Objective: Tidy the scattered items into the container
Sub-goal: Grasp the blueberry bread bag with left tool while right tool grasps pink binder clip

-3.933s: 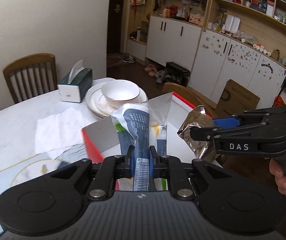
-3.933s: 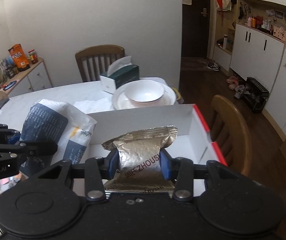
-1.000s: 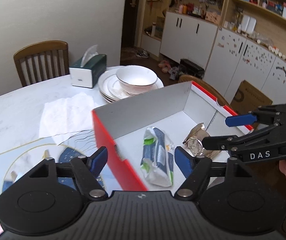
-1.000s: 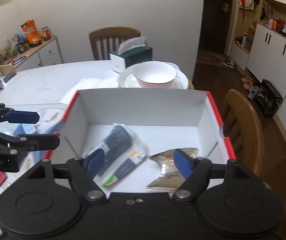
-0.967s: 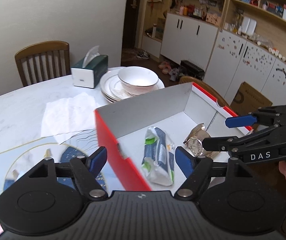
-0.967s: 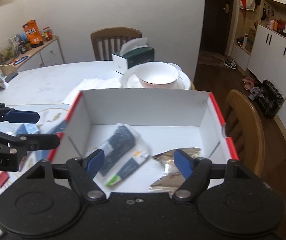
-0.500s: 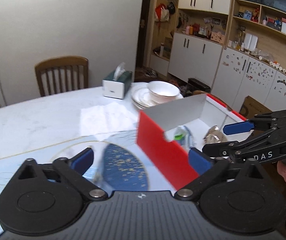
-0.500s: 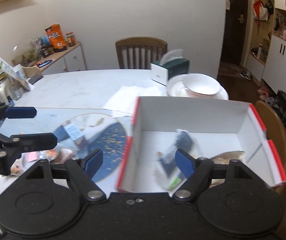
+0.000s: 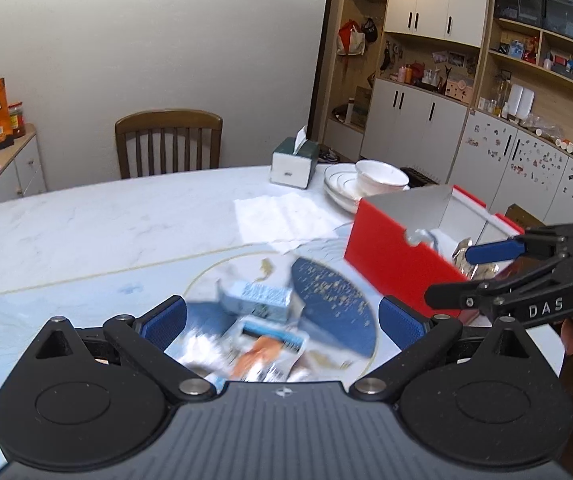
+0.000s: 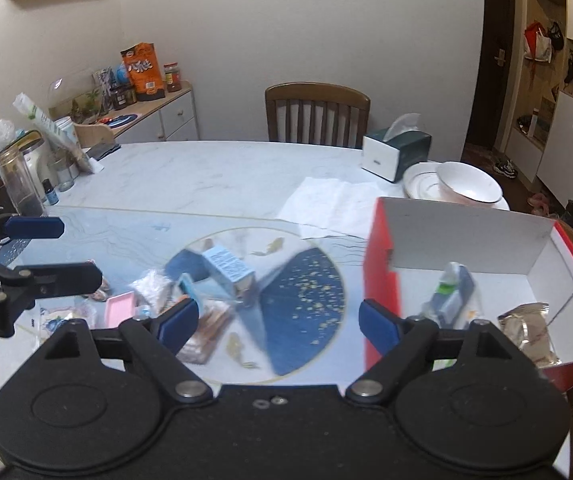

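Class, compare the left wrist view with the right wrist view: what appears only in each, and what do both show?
Only the left wrist view: the wall of white cupboards and open shelves. Only the right wrist view: the glass jar, the pink packet, and the gold pouch lying fully visible inside the box. Both: the red box, tissue box, white bowl, light blue carton, and both grippers, nothing between their jaws.

An open red cardboard box with white inner walls [image 10: 462, 236] is seen at the table's right end; inside lie a blue-and-white soft packet [image 10: 452, 294] and a crinkled silver foil pouch [image 10: 528, 330], while blurred small packets [image 10: 206, 280] are scattered left of it
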`<act>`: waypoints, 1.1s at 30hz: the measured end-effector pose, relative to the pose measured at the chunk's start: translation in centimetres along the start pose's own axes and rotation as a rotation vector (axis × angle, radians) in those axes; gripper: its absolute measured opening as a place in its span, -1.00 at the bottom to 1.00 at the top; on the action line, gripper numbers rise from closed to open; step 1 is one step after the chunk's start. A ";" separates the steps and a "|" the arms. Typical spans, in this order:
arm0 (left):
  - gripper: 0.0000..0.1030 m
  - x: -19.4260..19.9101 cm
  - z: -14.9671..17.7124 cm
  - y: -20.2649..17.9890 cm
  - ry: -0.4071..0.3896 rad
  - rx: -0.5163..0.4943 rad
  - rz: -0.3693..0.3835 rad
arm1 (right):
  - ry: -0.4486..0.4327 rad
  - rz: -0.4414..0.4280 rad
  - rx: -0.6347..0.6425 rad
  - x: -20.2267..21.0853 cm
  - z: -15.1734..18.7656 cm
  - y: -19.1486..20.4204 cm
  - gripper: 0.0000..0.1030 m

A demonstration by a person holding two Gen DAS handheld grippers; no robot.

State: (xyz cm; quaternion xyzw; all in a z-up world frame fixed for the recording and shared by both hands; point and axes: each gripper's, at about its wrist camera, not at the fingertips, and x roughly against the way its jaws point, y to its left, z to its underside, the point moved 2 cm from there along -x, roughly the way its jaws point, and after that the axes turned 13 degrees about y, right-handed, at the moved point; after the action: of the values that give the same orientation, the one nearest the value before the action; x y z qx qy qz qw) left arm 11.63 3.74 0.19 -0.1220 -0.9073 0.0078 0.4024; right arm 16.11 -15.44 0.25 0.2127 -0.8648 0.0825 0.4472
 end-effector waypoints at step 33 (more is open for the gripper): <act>0.97 -3.3 9.4 9.0 0.166 -0.161 -0.015 | 0.212 -0.072 0.152 -8.3 4.0 11.6 0.62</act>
State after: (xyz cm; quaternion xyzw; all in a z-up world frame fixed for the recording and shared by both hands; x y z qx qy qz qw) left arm 8.82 12.50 -9.52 -0.1474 -0.8693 -0.0784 0.4652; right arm 12.25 -3.93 -8.30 0.2669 -0.7958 0.1535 0.5214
